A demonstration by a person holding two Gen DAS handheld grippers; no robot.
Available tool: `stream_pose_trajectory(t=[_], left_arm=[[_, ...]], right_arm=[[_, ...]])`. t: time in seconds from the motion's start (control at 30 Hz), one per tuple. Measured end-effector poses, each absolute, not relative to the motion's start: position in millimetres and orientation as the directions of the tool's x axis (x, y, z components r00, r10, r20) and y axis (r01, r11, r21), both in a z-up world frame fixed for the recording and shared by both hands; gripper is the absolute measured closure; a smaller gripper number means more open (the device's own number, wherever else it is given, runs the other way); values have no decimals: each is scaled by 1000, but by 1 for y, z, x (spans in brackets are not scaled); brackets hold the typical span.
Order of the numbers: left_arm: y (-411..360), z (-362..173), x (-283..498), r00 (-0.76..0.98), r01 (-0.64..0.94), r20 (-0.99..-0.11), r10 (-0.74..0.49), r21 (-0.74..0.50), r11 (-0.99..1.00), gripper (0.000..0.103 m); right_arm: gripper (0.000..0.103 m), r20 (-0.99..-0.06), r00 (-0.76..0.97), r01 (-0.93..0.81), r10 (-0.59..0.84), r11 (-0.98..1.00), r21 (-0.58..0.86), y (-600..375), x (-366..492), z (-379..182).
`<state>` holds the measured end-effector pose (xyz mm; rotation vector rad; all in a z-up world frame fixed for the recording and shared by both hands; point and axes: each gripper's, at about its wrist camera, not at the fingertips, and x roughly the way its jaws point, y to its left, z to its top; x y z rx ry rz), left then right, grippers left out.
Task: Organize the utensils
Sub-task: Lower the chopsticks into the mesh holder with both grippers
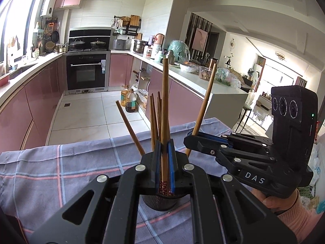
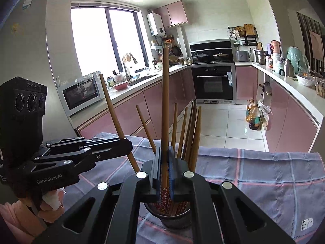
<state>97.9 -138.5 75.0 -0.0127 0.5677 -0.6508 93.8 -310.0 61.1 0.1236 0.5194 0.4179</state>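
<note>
Each claw, the left claw [image 1: 164, 158] and the right claw [image 2: 164, 168], pinches one chopstick [image 1: 165, 109] upright over the mesh cup [image 2: 172, 219] near the desk's [image 2: 264, 183] front edge, so next each must lower its stick in, then let go.

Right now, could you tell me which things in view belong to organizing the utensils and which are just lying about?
Belong to the job:
- left gripper, shut on a chopstick
- right gripper, shut on another chopstick
- mesh utensil holder with more chopsticks

Lying about:
- checked tablecloth
- oil bottles
- microwave
</note>
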Motion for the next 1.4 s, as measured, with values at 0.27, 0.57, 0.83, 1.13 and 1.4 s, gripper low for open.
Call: stream_pose_trajectory(t=[0.27, 0.57, 0.83, 1.13, 1.4], left_arm=[[-144, 71, 100, 638, 569, -518, -570, -182, 802, 96], [-148, 67, 102, 633, 566, -531, -564, -180, 805, 96], [-150, 61, 104, 627, 567, -540, -562, -179, 804, 96], [-154, 56, 105, 623, 565, -552, -555, -173, 807, 96], [-157, 49, 113, 621, 558, -564, -544, -170, 812, 95]], right_arm=[[97, -475, 775, -352, 418, 909, 225, -310, 99, 53], [97, -486, 768, -347, 417, 909, 232, -311, 100, 47], [97, -493, 764, -343, 416, 909, 235, -312, 102, 43], [97, -507, 756, -337, 414, 910, 240, -312, 105, 35], [97, -529, 743, -331, 410, 912, 242, -310, 110, 27]])
